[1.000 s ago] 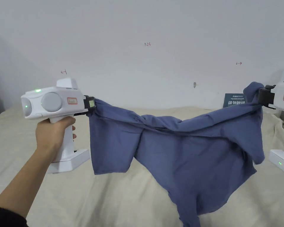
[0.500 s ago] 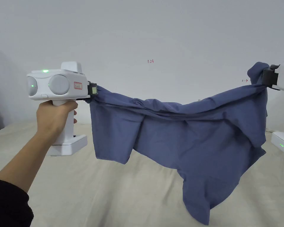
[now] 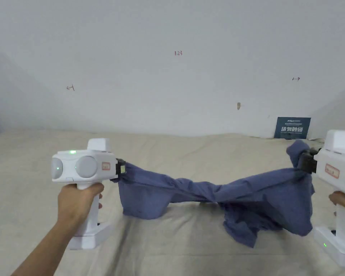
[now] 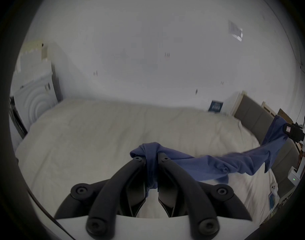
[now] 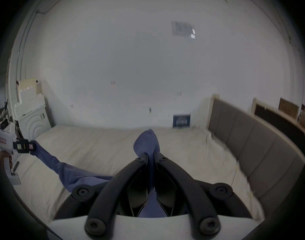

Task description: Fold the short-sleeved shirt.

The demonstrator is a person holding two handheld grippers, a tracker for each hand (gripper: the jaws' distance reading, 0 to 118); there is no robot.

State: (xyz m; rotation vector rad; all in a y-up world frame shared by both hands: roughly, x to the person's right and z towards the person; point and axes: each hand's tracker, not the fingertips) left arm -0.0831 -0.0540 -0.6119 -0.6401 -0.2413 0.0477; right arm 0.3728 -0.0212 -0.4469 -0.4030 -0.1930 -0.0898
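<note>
Bed (image 3: 175, 151) | cover: cream sheet, wrinkled | on it: lower folds of blue shirt (image 3: 247, 226) | far edge: dark blue sign (image 3: 292, 128) at wall

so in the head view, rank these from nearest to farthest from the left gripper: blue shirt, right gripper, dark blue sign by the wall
1. blue shirt, clamped in the left gripper.
2. right gripper, across the bed at the shirt's other end.
3. dark blue sign, far right against the wall.

A dark blue sign (image 3: 292, 128) leans against the white wall (image 3: 168, 79) behind the beige bed (image 3: 189, 151).
</note>
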